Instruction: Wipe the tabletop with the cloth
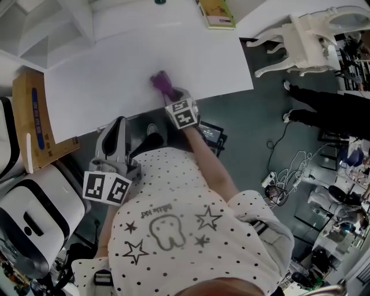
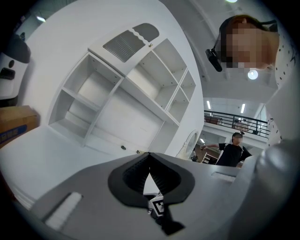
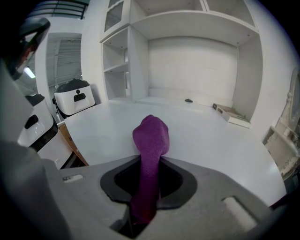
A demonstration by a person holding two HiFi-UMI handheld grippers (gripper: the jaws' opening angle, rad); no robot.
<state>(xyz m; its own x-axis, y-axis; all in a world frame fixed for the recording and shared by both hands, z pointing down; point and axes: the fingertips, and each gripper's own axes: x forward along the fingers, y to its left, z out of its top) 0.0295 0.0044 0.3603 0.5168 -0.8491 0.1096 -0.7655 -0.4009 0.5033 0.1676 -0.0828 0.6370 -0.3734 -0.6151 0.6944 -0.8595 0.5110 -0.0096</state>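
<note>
Cloth (image 3: 151,136) — purple, bunched — is clenched in the right tool (image 3: 146,187), poking forward along its jaws at the near edge of the white surface (image 1: 115,63), whose bare expanse lies ahead; the left tool (image 2: 150,171) hangs back, closed on nothing

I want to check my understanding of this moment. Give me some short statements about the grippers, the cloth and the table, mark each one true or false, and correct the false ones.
1. The jaws of the right gripper are closed on the purple cloth. True.
2. The left gripper holds a second cloth. False: its jaws are together with nothing between them.
3. The cloth lies at the far edge of the tabletop, touching the book. False: it is near the person's edge, well apart from the book at the far edge.
4. A brown cardboard box is at the table's left end. True.
</note>
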